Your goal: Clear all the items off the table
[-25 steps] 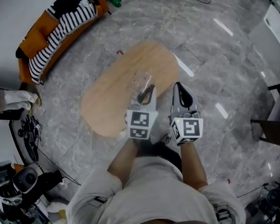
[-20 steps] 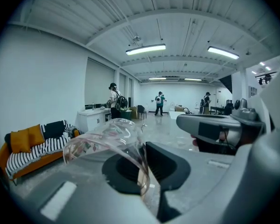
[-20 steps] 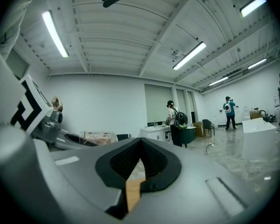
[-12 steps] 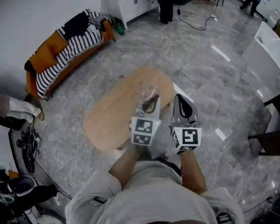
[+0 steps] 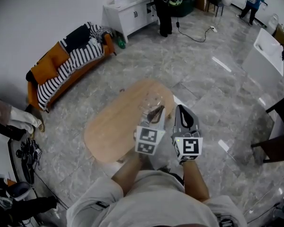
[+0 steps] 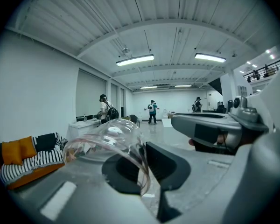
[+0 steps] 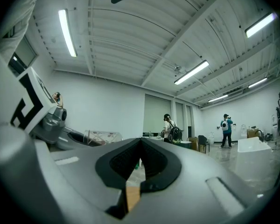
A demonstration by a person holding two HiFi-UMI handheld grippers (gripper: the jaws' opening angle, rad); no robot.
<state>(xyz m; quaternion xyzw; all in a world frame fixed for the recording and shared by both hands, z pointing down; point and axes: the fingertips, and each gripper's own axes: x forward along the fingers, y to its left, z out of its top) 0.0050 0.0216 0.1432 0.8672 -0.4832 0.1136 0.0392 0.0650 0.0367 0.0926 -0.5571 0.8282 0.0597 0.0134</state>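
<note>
A clear glass cup hangs above the near right part of the oval wooden table, whose top shows nothing else on it. My left gripper is shut on the cup's rim. In the left gripper view the cup lies tilted to the left, its wall pinched between the jaws of the left gripper. Just to the right, my right gripper is held level with it, off the table's right edge. Its jaws are shut with nothing between them in the right gripper view.
An orange sofa with striped cloth stands at the far left. A white cabinet and people are at the back. A white counter and a dark chair are on the right, with grey stone floor around the table.
Both grippers have risen a little with the cup still in the left one. The head view has tilted up, showing more of the room's far side.
</note>
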